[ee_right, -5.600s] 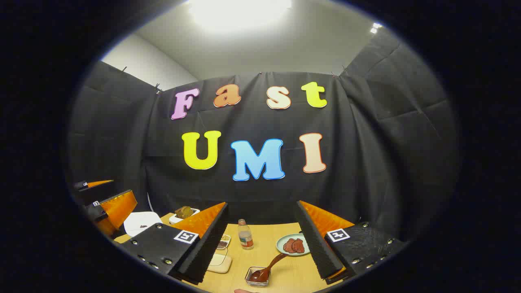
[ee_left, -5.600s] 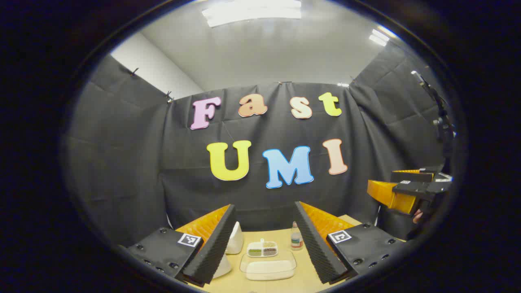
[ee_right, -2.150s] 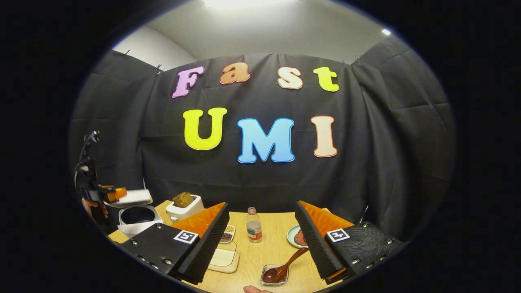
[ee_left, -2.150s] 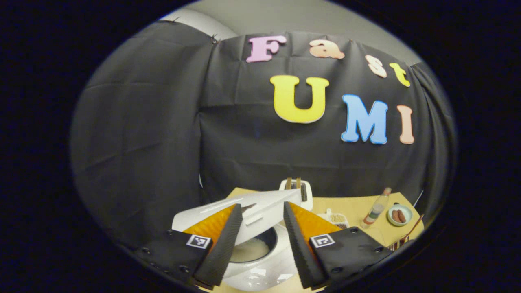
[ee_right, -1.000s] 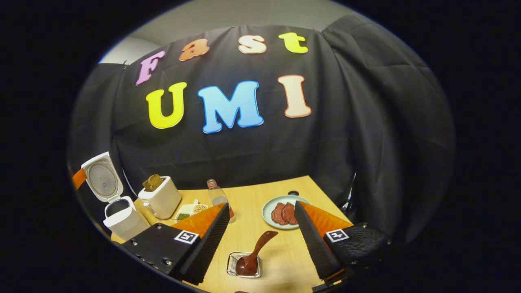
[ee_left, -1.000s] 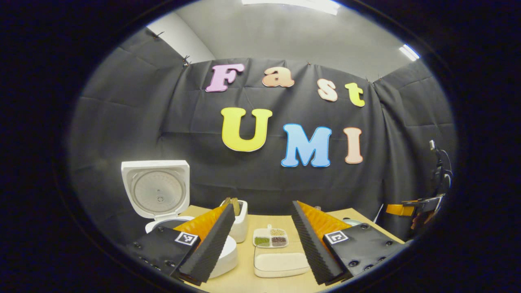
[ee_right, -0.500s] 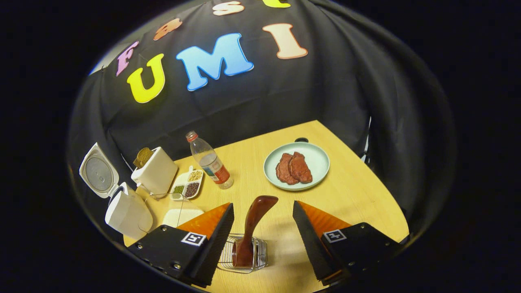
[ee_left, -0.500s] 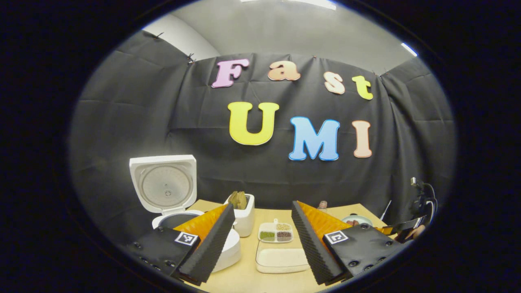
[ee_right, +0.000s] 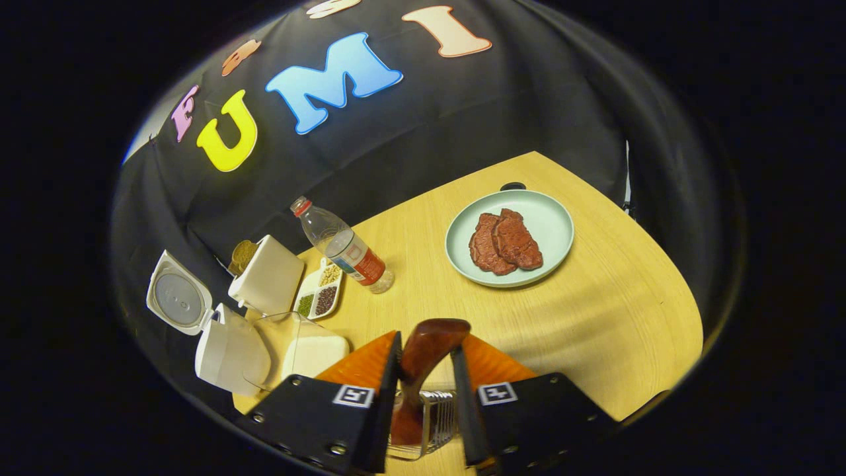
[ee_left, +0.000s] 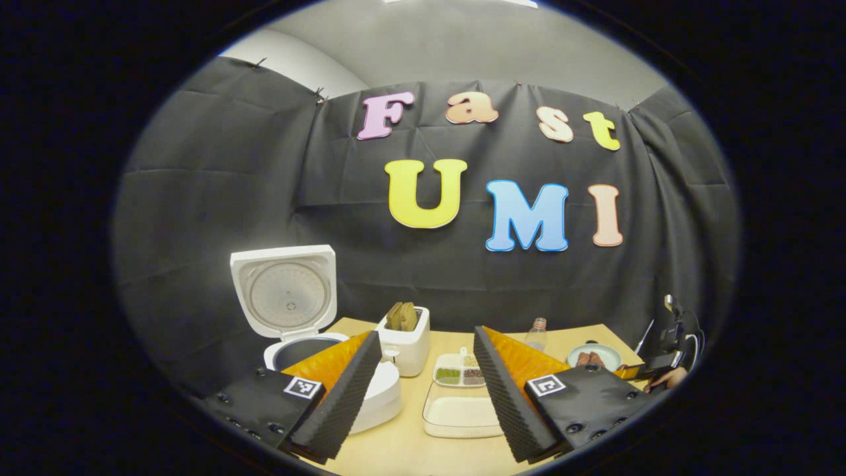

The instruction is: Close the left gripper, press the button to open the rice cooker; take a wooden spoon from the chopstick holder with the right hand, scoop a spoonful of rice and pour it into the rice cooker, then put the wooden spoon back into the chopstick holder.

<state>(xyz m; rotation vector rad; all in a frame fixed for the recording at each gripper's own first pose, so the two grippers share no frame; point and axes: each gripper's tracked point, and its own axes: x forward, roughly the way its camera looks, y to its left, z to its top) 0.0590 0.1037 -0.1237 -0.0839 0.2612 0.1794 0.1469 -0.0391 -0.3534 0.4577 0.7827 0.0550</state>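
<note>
Progress: rice cooker (ee_left: 310,330) lid is up, so the button press looks done. It stands at the table's far left in the right gripper view, lid hinged back, pot mouth exposed.

Right gripper (ee_right: 424,370) is at the pick step: its fingers are clenched on the wooden spoon (ee_right: 426,350) handle, both sides pressing. The spoon sits upright in the chopstick holder (ee_right: 423,423), bowl end down, not lifted out.

Left gripper (ee_left: 428,383) has its fingers spread wide, nothing between them, hovering over the near side of the table (ee_right: 595,317).

Left to do, as I read it: pull the spoon, scoop from the rice tray (ee_left: 459,416), pour into the cooker, return the spoon.

Materials:
- Spoon: dark reddish wood, glossy, curved handle with a broad rounded end.
- Holder: thin wire mesh basket, small, likely light enough to tip if the spoon drags.
- Cooker: smooth white plastic, rounded-square body, metal disc inside the lid.
- Rice tray: clear shallow rectangular container, white grain inside.
- Table: pale wood-grain laminate.
</note>
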